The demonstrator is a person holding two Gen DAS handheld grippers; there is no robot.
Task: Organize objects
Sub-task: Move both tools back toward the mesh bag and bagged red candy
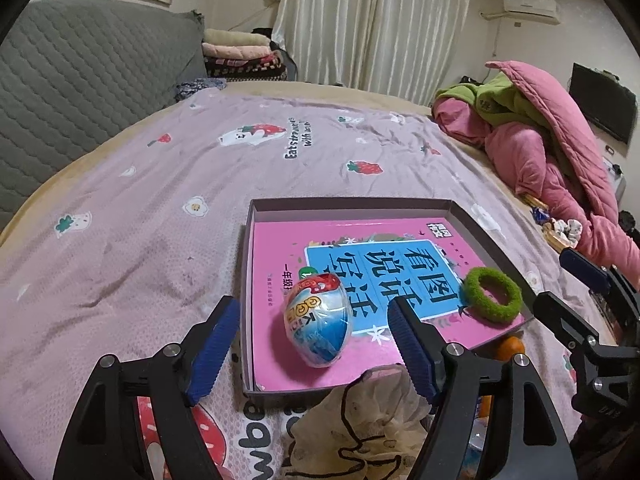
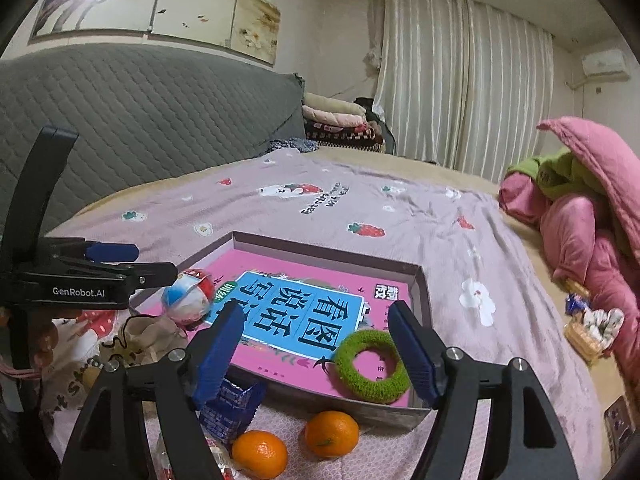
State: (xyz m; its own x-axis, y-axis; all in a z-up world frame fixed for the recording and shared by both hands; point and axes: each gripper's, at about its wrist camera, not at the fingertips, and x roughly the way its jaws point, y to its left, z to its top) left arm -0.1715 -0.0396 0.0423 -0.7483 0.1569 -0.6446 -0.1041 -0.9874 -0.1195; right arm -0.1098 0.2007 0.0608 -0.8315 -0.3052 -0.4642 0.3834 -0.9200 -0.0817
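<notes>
Both pairs of blue-padded fingers stand wide apart, empty: left gripper above the wrapped toy egg, right gripper above the green fuzzy ring. Two oranges lie nearest, outside the shallow box. Egg and ring rest on the pink book inside it, upon the bedspread.

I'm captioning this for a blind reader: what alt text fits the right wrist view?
A shallow box on a bed holds a pink book, a green fuzzy ring and a wrapped toy egg. The open right gripper hovers empty; two oranges lie outside.
</notes>
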